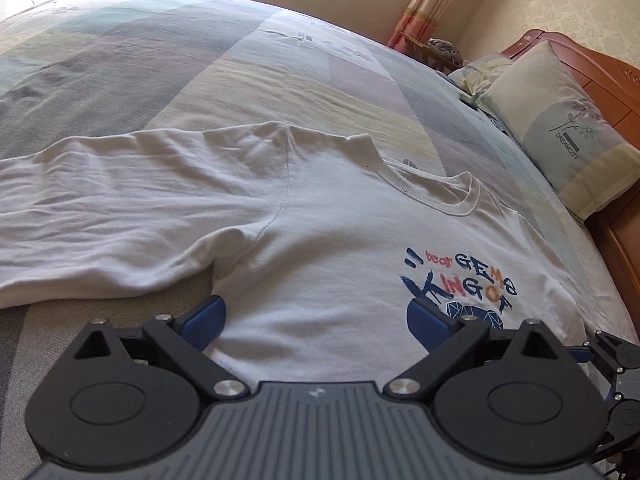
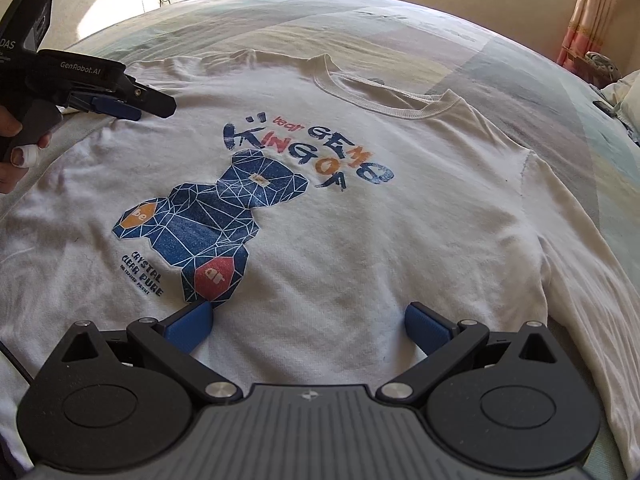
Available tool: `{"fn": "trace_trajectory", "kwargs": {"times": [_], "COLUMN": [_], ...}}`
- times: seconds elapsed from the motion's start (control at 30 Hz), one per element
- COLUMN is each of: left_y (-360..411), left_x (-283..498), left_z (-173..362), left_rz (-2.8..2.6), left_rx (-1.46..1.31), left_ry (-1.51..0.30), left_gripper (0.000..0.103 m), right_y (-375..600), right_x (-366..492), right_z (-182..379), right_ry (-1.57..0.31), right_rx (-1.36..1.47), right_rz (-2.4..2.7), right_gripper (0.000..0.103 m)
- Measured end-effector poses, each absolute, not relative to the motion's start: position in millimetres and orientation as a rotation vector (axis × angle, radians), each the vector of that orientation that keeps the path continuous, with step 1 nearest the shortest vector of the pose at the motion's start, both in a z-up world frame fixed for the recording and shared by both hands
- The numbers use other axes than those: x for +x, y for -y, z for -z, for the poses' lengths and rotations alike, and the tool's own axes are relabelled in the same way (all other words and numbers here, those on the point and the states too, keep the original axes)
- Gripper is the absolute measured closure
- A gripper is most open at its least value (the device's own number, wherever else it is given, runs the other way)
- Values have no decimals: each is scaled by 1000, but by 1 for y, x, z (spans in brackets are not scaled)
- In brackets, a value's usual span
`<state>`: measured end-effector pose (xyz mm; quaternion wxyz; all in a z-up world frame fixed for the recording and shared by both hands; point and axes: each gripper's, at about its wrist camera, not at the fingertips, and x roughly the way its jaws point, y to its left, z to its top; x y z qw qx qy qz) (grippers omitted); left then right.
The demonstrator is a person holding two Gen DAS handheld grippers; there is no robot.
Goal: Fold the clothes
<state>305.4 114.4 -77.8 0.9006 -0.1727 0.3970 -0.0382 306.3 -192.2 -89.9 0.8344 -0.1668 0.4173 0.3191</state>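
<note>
Pastel bedspread (image 1: 280,60) under white shirt (image 2: 360,240).

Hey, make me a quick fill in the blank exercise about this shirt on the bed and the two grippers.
1. The white shirt lies spread on the ____.
2. Its print shows a blue ____.
3. The right gripper has its jaws ____.
4. The pillow leans against the wooden ____.

Missing words: bed; bear; open; headboard

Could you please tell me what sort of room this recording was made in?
Most likely a home bedroom: the white shirt lies on a bed with a patchwork bedspread, pillows lean on a wooden headboard, and curtains hang beside a window.
</note>
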Motion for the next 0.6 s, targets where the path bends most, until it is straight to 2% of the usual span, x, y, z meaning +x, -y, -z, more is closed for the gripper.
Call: {"fn": "trace_trajectory", "kwargs": {"times": [0.4,0.6], "left_y": [-82,-82], "left_x": [304,289], "left_z": [63,74], "left_rz": [100,-29], "left_rx": [-298,-220], "left_ry": [-841,-932], "left_gripper": [5,4], "right_y": [192,193], "right_x": [306,302], "right_z": [91,91], "right_ry": [-873,-863], "right_rx": [-350,-347], "right_rz": [-679,-672], "right_gripper": [0,0]}}
